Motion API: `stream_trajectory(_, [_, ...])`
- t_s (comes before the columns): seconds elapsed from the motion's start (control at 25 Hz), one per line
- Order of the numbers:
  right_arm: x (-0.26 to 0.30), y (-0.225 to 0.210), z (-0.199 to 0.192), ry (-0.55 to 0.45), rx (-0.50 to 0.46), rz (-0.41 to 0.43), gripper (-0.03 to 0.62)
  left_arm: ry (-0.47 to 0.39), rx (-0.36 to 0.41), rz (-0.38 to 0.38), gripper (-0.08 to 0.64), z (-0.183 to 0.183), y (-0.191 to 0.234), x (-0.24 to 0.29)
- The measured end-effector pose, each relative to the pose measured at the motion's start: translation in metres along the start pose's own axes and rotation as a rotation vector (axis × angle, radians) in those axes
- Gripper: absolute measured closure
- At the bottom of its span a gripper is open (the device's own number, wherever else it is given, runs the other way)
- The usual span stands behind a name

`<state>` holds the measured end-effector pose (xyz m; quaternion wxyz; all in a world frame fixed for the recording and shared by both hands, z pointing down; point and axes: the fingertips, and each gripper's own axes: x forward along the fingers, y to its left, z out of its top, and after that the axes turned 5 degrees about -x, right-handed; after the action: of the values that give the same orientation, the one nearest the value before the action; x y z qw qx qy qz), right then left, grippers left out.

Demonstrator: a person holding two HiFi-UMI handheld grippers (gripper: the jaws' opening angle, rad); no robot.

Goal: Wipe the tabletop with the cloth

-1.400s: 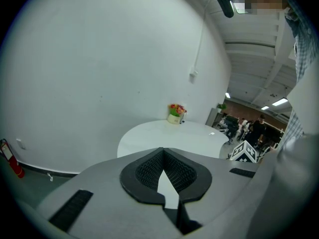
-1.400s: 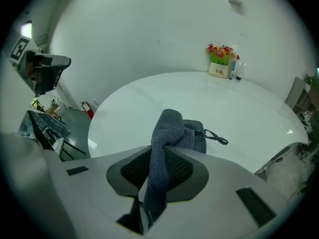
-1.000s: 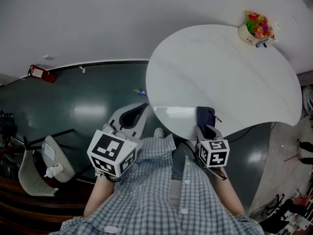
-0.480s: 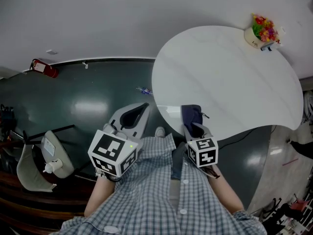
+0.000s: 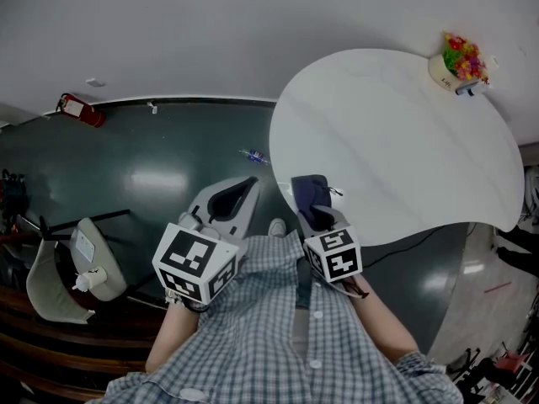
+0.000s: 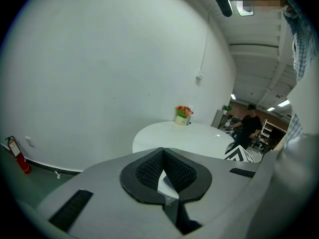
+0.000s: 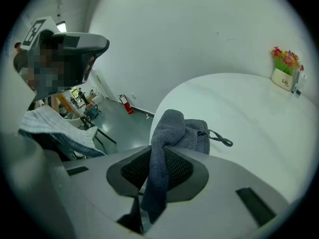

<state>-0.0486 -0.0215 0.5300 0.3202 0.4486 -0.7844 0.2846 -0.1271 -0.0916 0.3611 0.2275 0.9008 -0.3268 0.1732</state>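
A dark blue-grey cloth point(image 5: 308, 194) point(image 7: 175, 133) lies bunched on the near left edge of the round white table point(image 5: 396, 133) point(image 7: 239, 118) point(image 6: 184, 136). My right gripper point(image 5: 316, 215) point(image 7: 155, 171) is shut on the cloth, whose fold runs down between the jaws. My left gripper point(image 5: 229, 200) point(image 6: 164, 171) hangs off the table to the left, above the dark floor. Its jaws are shut with nothing between them.
A pot of colourful flowers point(image 5: 459, 59) point(image 7: 285, 68) point(image 6: 183, 115) stands at the table's far edge. A white wall point(image 5: 210, 32) runs behind. A red fire extinguisher point(image 5: 80, 110) and a chair point(image 5: 59, 280) stand on the dark green floor at left. A person point(image 6: 247, 126) stands beyond the table.
My right gripper has dragged the cloth leftward along the table's near edge. The left gripper has stayed where it was.
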Motion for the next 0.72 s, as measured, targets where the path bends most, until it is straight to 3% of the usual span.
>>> stream_trajectory(0.36, [0.024,0.018,0.027,0.000,-0.070,0.110,0.525,-0.001,-0.006,0.016,0.554,-0.002,0.006,-0.007])
stream_trajectory(0.72, [0.040,0.016,0.047,-0.003,-0.103,0.113,0.525,-0.005,-0.010,0.018,0.554,-0.004,0.009,-0.012])
